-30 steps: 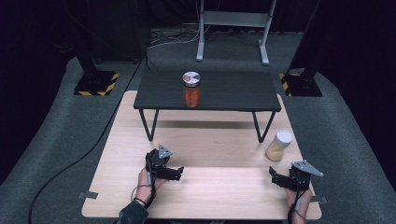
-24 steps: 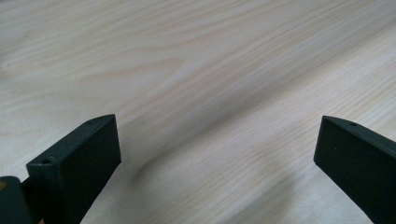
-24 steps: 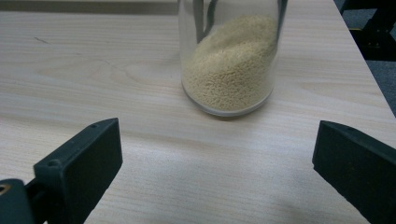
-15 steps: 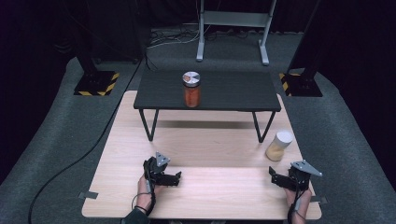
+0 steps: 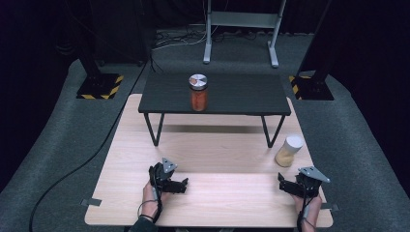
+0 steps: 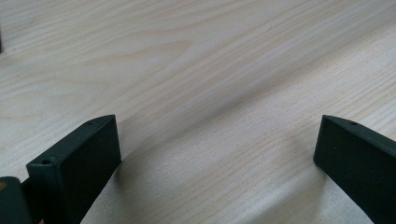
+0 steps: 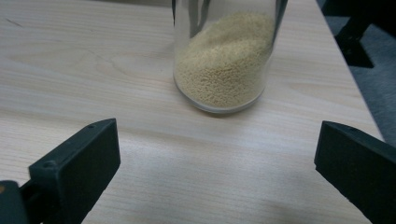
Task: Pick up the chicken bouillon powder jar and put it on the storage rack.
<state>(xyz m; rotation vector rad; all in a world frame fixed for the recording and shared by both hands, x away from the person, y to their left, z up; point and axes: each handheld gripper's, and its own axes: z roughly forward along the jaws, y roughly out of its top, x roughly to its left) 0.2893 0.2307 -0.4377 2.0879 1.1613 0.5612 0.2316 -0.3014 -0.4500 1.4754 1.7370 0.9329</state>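
Facing a glass jar of yellow grain, right tongs gape; left tongs too.

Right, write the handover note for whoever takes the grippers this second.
Left gripper: open, holds nothing, low over the wooden table.
Right gripper: open, holds nothing, aimed at the jar of yellow grains standing apart just ahead, near the table's right edge.
Jar of orange contents: upright on the small black table, silver lid on.
Done: nothing grasped.
Left: probably close in on the grain jar and grip it.
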